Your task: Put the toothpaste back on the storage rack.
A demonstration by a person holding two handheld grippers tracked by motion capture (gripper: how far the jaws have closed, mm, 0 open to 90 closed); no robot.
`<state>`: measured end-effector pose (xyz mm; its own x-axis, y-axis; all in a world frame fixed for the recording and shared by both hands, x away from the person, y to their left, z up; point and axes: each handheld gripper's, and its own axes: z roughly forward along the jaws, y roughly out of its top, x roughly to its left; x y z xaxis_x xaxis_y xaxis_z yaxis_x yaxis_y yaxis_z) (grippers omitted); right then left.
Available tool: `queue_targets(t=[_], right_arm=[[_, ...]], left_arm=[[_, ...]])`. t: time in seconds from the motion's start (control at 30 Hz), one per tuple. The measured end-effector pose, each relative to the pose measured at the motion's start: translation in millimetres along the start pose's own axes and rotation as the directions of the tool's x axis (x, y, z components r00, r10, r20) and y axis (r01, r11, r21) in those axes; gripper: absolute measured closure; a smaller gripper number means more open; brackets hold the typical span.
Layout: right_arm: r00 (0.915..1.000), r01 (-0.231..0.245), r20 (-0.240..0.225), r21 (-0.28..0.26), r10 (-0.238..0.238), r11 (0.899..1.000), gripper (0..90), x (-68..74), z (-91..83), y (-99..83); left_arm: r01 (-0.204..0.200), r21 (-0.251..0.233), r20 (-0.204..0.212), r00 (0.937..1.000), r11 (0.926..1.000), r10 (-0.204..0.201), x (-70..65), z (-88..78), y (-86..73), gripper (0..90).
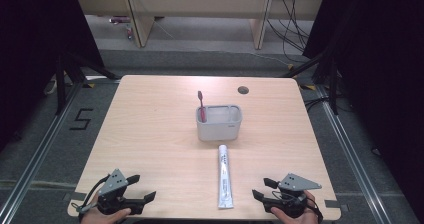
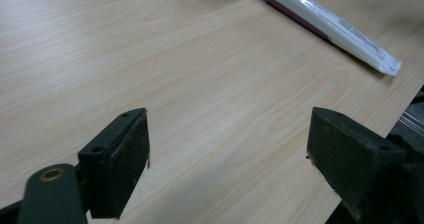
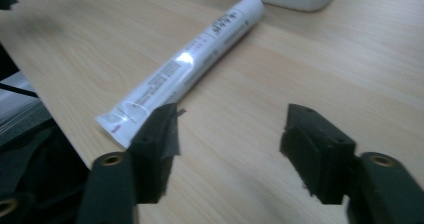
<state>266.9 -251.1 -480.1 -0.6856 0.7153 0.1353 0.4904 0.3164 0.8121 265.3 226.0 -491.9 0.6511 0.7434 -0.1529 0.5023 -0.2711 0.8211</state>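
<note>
left hand (image 1: 104, 215): at the table's near left corner, wrapped round its gripper from below
left gripper (image 1: 145, 187): low over the table, pointing right and a little forward, jaws wide apart, nothing between them
right hand (image 1: 292, 214): at the near right corner, fingers curled round its gripper
right gripper (image 1: 263, 189): low over the table, pointing left, jaws part-way apart, nothing between them, grey plate on top
</note>
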Motion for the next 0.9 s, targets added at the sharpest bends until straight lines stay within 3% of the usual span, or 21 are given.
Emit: queue_targets(t=[0.1,0.13,0.2,0.23,0.3,0.33,0.43,0.57,0.77,0.8,0.83,0.9], right_arm=[[0.9998,0.011,-0.018,-0.013,-0.011,1.0,56.5,9.9,1.0,6.7],[0.9982,0.057,-0.014,-0.029,-0.058,0.998,60.8,10.0,2.2,9.2],[0.9977,0.062,-0.026,-0.022,-0.063,0.998,63.6,12.8,2.8,11.4],[0.9984,0.042,-0.037,-0.015,-0.042,0.999,67.0,17.0,3.6,13.3],[0.9937,0.088,-0.066,-0.045,-0.09,0.995,75.7,22.5,10.1,19.1],[0.9939,0.087,-0.065,-0.029,-0.089,0.996,79.0,25.5,11.0,20.5],[0.9905,0.114,-0.071,-0.05,-0.117,0.992,87.0,30.9,16.7,23.4],[0.9839,0.15,-0.092,-0.04,-0.153,0.988,90.0,37.6,26.5,27.6],[0.9819,0.15,-0.117,-0.001,-0.149,0.989,90.0,44.1,42.9,33.4],[0.9849,0.137,-0.108,0.003,-0.135,0.991,90.0,46.0,45.9,33.8],[0.9813,0.157,-0.113,0.001,-0.156,0.988,90.0,44.8,49.7,35.3],[0.9813,0.154,-0.119,0.017,-0.151,0.988,90.0,45.0,55.3,37.3]], left_arm=[[-0.005,-0.002,-0.003,1.0,1.0,0.005,-1.7,-1.7,-0.6,17.1],[-0.004,-0.006,-0.002,1.0,1.0,0.004,-1.5,-2.3,-0.8,17.2],[-0.004,-0.009,-0.004,1.0,1.0,0.004,-1.1,-2.8,-1.3,17.2],[0.0,-0.009,-0.003,1.0,1.0,0.0,-0.2,-3.1,-1.9,17.2],[0.001,-0.011,-0.004,1.0,0.9999,-0.001,0.2,-3.3,-1.9,18.1],[-0.006,-0.009,0.0,1.0,0.9999,0.006,-0.6,-3.8,-1.2,18.9],[-0.009,-0.009,0.002,1.0,0.9999,0.009,-1.3,-3.1,-1.1,19.0],[-0.011,-0.005,0.002,0.9999,0.9999,0.011,-0.8,-2.8,-1.4,19.0],[-0.01,-0.009,0.001,1.0,0.9999,0.01,-1.0,-2.6,-1.4,19.0],[-0.01,-0.007,0.001,0.9999,0.9999,0.01,-1.0,-2.8,-1.3,19.0],[-0.011,-0.008,0.003,0.9999,0.9999,0.011,-0.8,-2.9,-0.9,19.0],[-0.015,-0.003,0.003,0.9999,0.9999,0.015,-0.2,-2.7,-0.8,19.0]])
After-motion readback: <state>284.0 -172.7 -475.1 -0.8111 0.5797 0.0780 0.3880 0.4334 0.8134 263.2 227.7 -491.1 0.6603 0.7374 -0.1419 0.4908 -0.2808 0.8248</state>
